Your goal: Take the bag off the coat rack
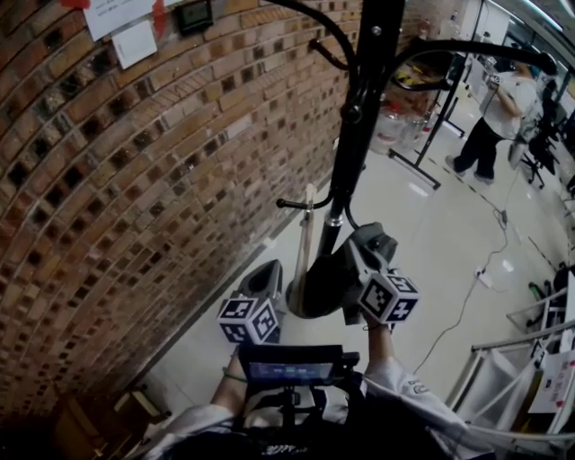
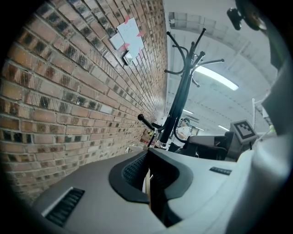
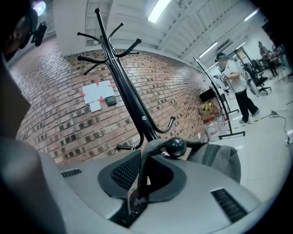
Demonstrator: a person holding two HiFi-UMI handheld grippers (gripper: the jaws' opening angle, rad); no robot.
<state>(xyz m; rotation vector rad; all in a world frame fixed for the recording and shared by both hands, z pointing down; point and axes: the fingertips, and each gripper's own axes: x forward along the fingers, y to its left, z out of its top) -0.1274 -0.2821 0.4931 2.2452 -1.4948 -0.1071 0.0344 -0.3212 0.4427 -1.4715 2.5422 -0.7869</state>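
Note:
The black coat rack [image 1: 364,90] stands close to a brick wall. A grey bag [image 3: 219,160] hangs beside its lower hook, and the bag's grey strap [image 3: 155,145] loops over the hook's ball knob [image 3: 176,147]. My right gripper [image 3: 145,160] is shut on that strap just below the knob. In the head view the right gripper [image 1: 346,269] sits against the pole, with the dark bag [image 1: 319,287] under it. My left gripper [image 1: 268,274] hangs to the left of the bag. In its own view the left gripper [image 2: 147,167] has its jaws together, with only a thin pale sliver showing between them.
The brick wall [image 1: 117,198] runs along the left, with papers [image 1: 126,27] pinned on it. A pale strip [image 1: 308,229] hangs by a lower side hook. A person [image 1: 490,126] stands far right near a black rail stand [image 1: 431,135]. A cable [image 1: 467,296] crosses the floor, and a white frame [image 1: 503,359] stands at the lower right.

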